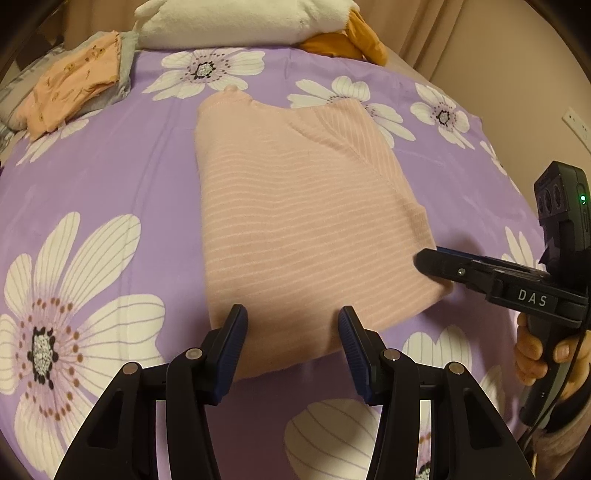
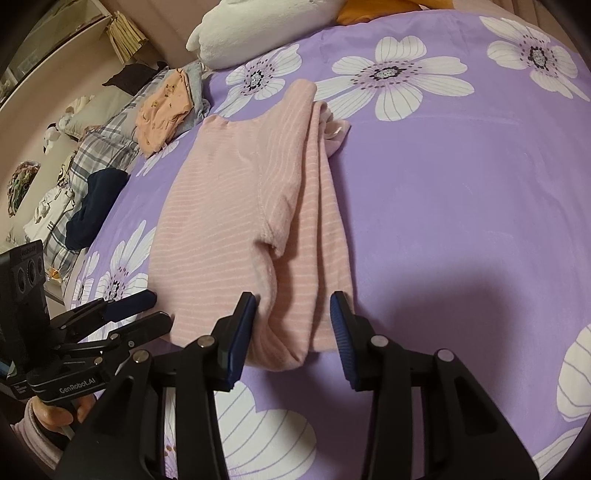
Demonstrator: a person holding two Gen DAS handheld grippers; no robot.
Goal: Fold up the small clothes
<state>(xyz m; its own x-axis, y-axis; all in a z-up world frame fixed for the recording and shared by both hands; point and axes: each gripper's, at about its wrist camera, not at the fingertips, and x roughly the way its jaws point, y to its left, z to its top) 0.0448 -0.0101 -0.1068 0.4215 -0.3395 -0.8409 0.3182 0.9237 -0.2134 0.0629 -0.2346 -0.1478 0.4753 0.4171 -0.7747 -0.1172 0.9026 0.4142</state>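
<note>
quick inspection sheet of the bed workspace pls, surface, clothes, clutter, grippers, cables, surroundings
surface: purple bedspread with white flowers, lying smooth.
job's things: pink striped garment lies flat in the middle, sleeve folded in along its right side; peach printed garment sits folded on a grey one at the far left.
clutter: white plush and orange fabric at the far edge; plaid bedding and a dark blue item off the left side.
grippers: left gripper open at the pink garment's near edge; right gripper open at the near right corner; neither grips cloth.
cables: black cable below the right handle.
surroundings: curtain, wall socket, shelf.
</note>
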